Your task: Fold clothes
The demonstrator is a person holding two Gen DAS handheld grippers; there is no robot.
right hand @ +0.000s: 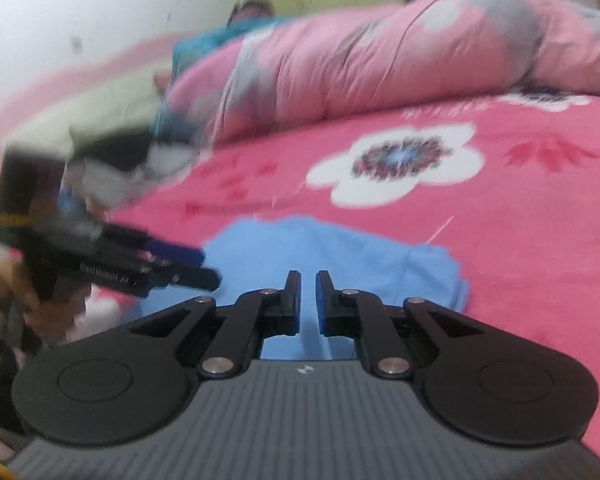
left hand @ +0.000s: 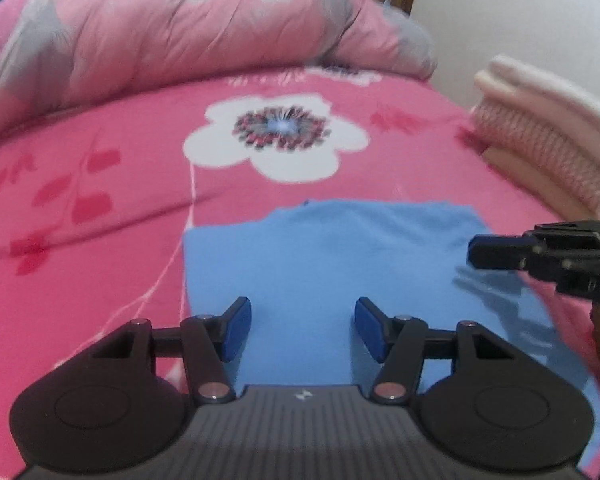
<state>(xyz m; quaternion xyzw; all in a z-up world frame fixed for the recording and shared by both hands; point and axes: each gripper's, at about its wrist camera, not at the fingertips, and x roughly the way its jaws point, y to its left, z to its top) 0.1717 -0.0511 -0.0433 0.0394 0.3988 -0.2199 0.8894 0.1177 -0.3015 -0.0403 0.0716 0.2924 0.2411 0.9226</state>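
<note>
A light blue garment (left hand: 340,248) lies flat in a folded rectangle on the pink flowered bedsheet (left hand: 100,240). My left gripper (left hand: 303,312) hovers over its near part, jaws wide apart and nothing between the blue pads. My right gripper (left hand: 474,254) comes in from the right, over the garment's right edge. In the right wrist view the right gripper (right hand: 308,280) sits above the blue garment (right hand: 340,248), its pads only a narrow slit apart and nothing in the slit. The left gripper (right hand: 204,268) shows blurred at the left, over the garment's left edge.
A rolled pink and grey quilt (left hand: 180,32) lies across the back of the bed. A stack of folded cream and pink knitwear (left hand: 540,136) sits at the right edge by the wall. More crumpled clothes (right hand: 112,152) are piled at the far left.
</note>
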